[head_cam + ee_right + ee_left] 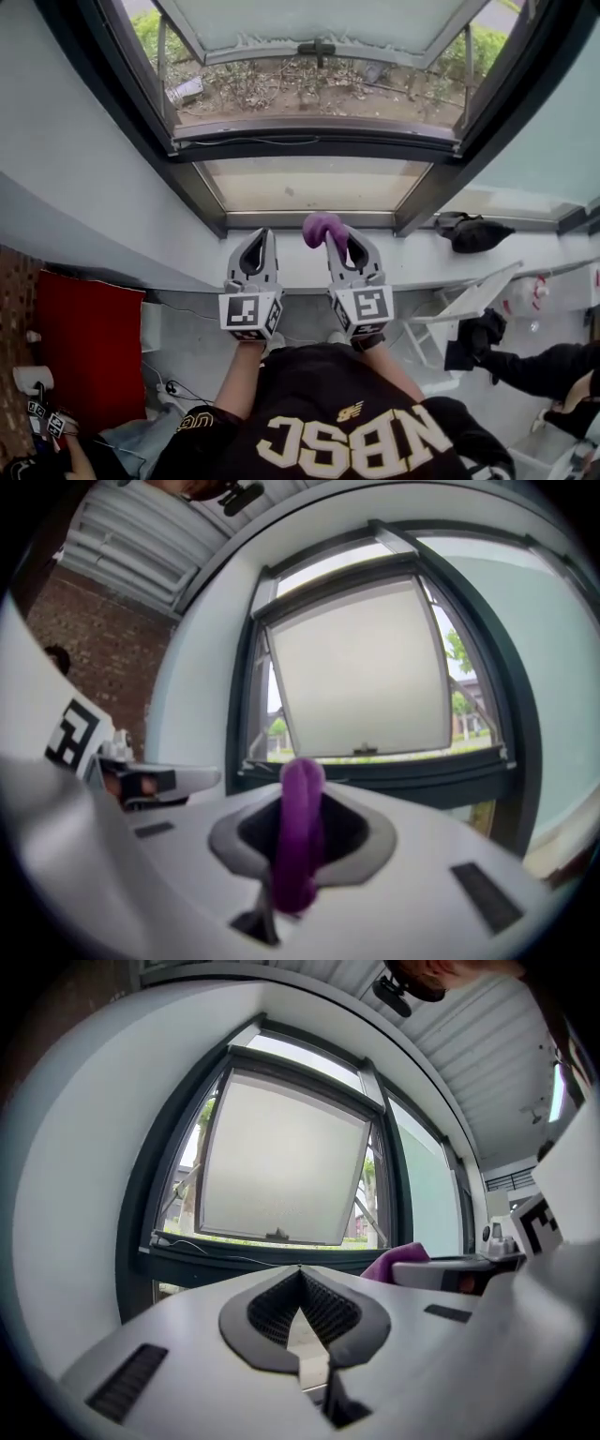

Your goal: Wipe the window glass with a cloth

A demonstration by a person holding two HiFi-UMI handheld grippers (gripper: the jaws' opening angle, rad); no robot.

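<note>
Facing the person, the window (319, 23) hangs tilted outward above a fixed pane (309, 183). A black bag (473, 232) lies on the sill (422, 258), off right. The left tool (255, 236) is pressed together, empty. Beside it, the right tool (339, 240) pinches the purple cloth (322, 227), short of the window.

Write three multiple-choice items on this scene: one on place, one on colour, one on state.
1. Where is the cloth? A. on the sill B. in the right hand-held gripper C. on the floor
2. The cloth's colour? A. yellow B. purple C. white
3. The window sash is: A. shut B. tilted open outward C. taken off

Key: 1 B, the right gripper view shows its jaws shut on it; 2 B, it is purple in every view; 3 B, the head view shows its lower edge swung outward.
</note>
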